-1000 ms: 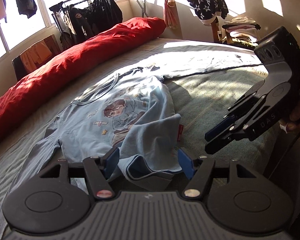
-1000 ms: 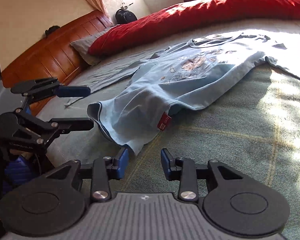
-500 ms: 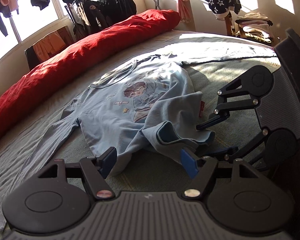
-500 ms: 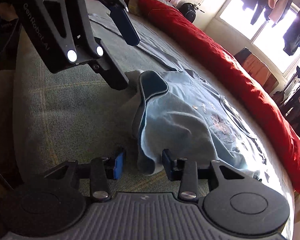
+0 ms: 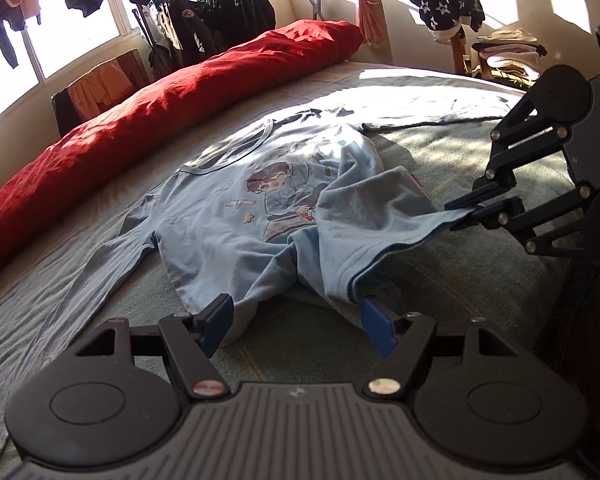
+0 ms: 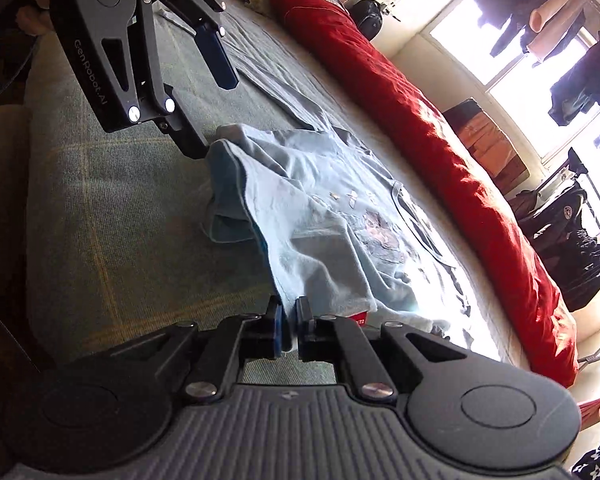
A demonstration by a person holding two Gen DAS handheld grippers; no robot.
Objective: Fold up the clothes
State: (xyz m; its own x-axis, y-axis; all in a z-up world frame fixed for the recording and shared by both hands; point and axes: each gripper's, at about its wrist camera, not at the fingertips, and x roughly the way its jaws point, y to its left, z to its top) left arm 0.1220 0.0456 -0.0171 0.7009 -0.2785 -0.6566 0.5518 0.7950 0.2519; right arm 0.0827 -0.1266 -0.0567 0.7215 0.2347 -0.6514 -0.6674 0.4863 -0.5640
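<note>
The left hand-held gripper (image 5: 296, 324) hovers low over the bed (image 5: 480, 280) with its blue-padded fingers spread wide and nothing between them; the light blue shirt (image 5: 236, 236) lies just ahead of its fingertips, front print up, one long sleeve trailing off to its left. To its right, the right hand-held gripper (image 6: 288, 322) is pinched nearly closed on the shirt's hem corner, lifting that edge off the bed, with a red duvet (image 6: 440, 128) beyond the shirt.
</note>
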